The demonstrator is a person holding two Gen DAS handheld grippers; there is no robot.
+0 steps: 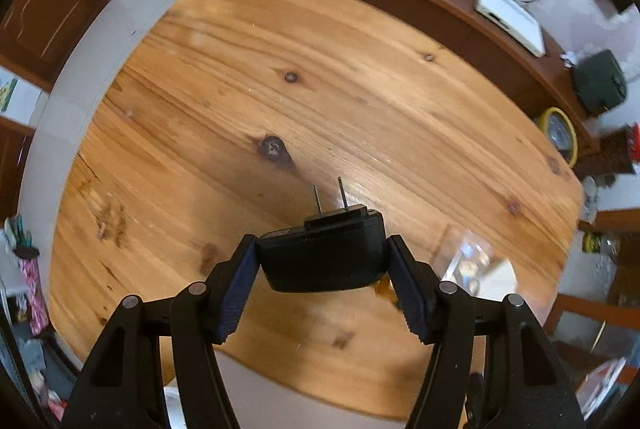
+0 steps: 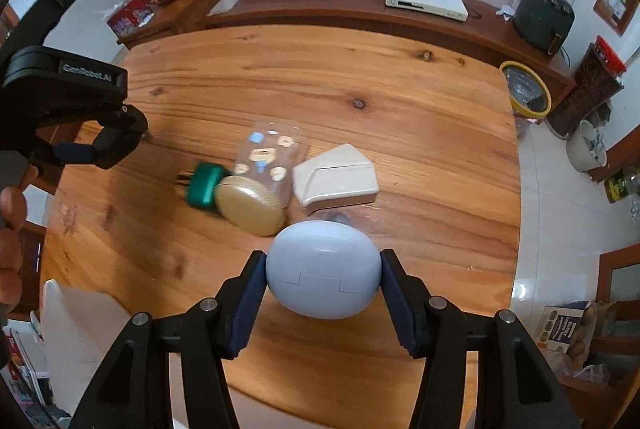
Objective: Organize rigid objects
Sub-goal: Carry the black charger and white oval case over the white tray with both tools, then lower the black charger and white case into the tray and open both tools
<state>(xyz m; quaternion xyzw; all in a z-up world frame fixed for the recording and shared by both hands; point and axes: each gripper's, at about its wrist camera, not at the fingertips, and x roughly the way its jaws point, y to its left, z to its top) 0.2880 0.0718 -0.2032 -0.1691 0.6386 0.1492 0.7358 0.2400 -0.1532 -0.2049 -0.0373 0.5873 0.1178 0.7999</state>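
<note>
left gripper [image 1: 323,249]: clamped on black plug adapter [image 1: 324,253], its 2 prongs pointing away, above wooden table [image 1: 280,69] | right gripper [image 2: 323,271]: clamped on pale blue egg-shaped case [image 2: 323,269] above table | on table: clear jar with gold lid [image 2: 256,189] lying on its side, green plug [image 2: 204,187] touching lid, beige wedge-shaped box [image 2: 336,181] just beside jar
</note>
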